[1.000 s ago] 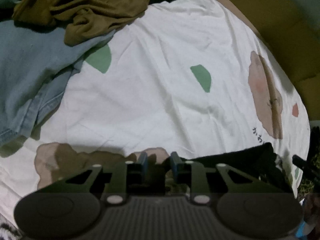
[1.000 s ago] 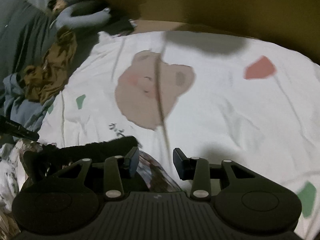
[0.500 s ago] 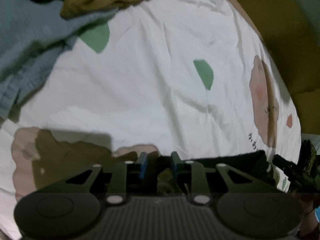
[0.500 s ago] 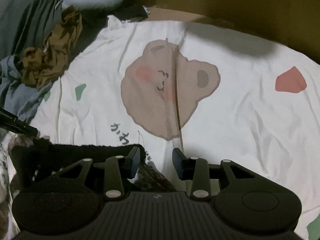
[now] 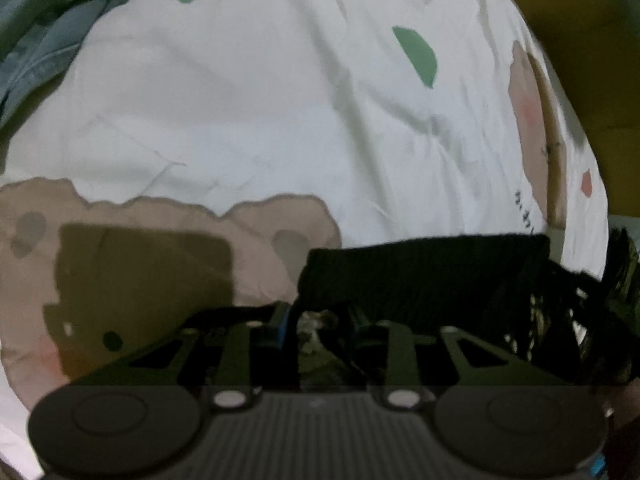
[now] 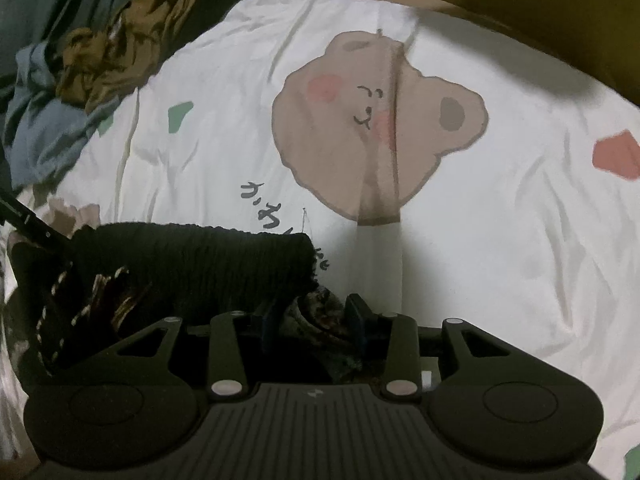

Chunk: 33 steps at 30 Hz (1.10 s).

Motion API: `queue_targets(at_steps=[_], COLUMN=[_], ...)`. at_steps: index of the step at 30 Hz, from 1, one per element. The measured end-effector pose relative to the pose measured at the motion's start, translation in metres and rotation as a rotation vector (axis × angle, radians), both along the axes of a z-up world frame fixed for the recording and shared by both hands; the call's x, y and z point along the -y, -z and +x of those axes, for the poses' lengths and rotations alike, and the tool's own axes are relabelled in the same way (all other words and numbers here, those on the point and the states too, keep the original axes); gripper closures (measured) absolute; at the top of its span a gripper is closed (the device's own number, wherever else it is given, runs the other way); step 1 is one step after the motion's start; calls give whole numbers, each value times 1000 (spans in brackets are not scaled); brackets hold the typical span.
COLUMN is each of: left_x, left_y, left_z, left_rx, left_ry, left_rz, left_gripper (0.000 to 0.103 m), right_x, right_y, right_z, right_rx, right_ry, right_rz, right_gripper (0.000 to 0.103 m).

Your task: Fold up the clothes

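1. Left gripper (image 5: 316, 316): jaws drawn in to a narrow gap, patterned cloth bunched between them, the black ribbed band of the dark garment (image 5: 424, 276) rising just beyond. It appears to pinch that cloth. Risk: a thin bite on a bunched edge may slip under tension.

2. Right gripper (image 6: 312, 316): jaws set somewhat wider, the same garment's patterned cloth (image 6: 320, 320) lying in the gap; whether the pads actually bite cannot be told. Risk: if only one side holds, the band (image 6: 192, 256) would sag and the fold run crooked.

3. Garment: held up between the two grippers, just above the white bear-print bedsheet (image 6: 500, 208), its body hanging out of sight below the cameras. Risk: unseen fabric may land doubled or twisted when laid down.

4. Bedsheet: creased, with a raised ridge through the bear's face. Risk: an uneven bed for smoothing the fold.

5. Far edge: blue garment (image 6: 44, 136) and olive garment (image 6: 108, 48) heaped at the sheet's corner, well apart from the grippers. Risk: little, unless the dark garment is spread toward them.
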<state>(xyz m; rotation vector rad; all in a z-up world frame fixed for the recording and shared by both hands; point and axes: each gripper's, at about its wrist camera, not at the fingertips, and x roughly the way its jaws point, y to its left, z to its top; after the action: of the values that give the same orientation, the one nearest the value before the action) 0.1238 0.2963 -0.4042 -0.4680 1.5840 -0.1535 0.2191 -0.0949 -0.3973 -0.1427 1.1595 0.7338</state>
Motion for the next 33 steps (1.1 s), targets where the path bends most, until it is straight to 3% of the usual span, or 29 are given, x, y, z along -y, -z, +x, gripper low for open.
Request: queue_targets(at_steps=[7, 10, 11, 16, 17, 21, 23, 27, 33], left_x=[13, 19, 21, 42, 44, 48, 53, 53, 65], left_y=[-2, -2, -2, -4, -4, -14, -25, -56, -88], left_z=[-3, -3, -3, -3, -2, 2, 2, 13, 38], left_rx=[19, 31, 35, 85, 89, 120, 157, 251, 374], left_ry=[110, 140, 148, 260, 266, 292, 329, 325, 333], left_rz=[11, 12, 8, 66, 70, 81, 98, 96, 105], left_gripper=[71, 66, 58, 57, 58, 81, 85, 87, 87], right_x=[-20, -26, -26, -25, -26, -25, -17, 0, 17], right_y=[4, 5, 4, 3, 3, -3, -10, -30, -59], right_z=[3, 4, 3, -9, -12, -16, -14, -10, -4], right_rx=[38, 47, 50, 55, 59, 83, 70, 62, 143], right_ry=[-90, -113, -116, -146, -159, -156, -109, -25, 58], right_rz=[-31, -37, -36, -7, -11, -17, 12, 69, 70], right_gripper=[56, 56, 56, 65, 69, 83, 86, 88, 88])
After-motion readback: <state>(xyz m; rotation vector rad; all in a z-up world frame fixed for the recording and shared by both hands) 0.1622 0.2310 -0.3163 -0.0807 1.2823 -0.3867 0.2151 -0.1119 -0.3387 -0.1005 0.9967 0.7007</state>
